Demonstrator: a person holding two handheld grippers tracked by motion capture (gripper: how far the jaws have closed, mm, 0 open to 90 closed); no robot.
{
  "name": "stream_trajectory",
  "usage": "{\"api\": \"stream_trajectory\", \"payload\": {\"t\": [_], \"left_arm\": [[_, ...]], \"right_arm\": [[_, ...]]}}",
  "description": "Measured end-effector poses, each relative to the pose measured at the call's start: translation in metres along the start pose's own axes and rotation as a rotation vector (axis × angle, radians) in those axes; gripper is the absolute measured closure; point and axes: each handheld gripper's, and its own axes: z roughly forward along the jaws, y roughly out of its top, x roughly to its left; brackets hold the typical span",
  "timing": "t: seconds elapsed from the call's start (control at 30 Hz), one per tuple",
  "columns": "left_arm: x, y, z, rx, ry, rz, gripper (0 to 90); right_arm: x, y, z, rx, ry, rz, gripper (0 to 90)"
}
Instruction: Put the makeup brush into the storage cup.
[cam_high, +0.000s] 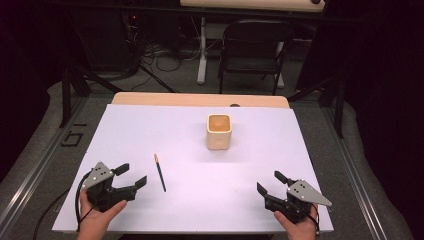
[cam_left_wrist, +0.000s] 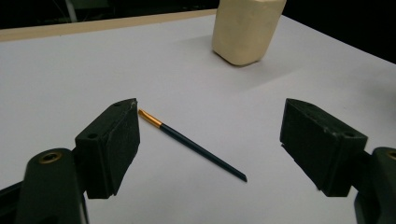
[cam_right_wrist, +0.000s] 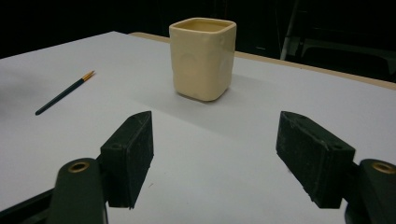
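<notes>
A cream square cup (cam_high: 219, 131) stands upright on the white table sheet (cam_high: 250, 165), past the middle; it also rises ahead in the right gripper view (cam_right_wrist: 202, 58) and at the top of the left gripper view (cam_left_wrist: 245, 28). A thin dark paintbrush (cam_high: 159, 172) with an orange tip lies flat left of centre, just right of my left gripper (cam_high: 132, 175). In the left gripper view the paintbrush (cam_left_wrist: 191, 144) lies between and beyond the open jaws. My right gripper (cam_high: 270, 182) rests open near the front right edge, with nothing between its fingers. The paintbrush (cam_right_wrist: 64, 93) lies far to its left.
The white sheet covers a wooden table whose far edge (cam_high: 200, 99) shows. Beyond it stand a black folding chair (cam_high: 252, 50) and a table leg (cam_high: 202, 50) among floor cables. Metal rails (cam_high: 30, 170) flank both sides.
</notes>
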Motion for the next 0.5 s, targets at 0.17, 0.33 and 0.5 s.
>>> {"api": "stream_trajectory", "payload": {"t": [0.17,0.33,0.5], "left_arm": [[-0.0005,0.0011,0.0044,0.037,-0.001,-0.01,19.6],[-0.0007,0.0039,0.0071,0.065,0.005,-0.027,19.6],[0.0005,0.0089,0.0109,0.126,0.007,-0.052,19.8]], "right_arm": [[0.0008,-0.0007,0.0021,0.013,0.003,-0.009,27.2],[0.0017,-0.0016,0.0051,0.019,0.008,-0.011,27.2],[0.004,-0.0017,0.0069,0.03,0.013,-0.02,27.2]]}}
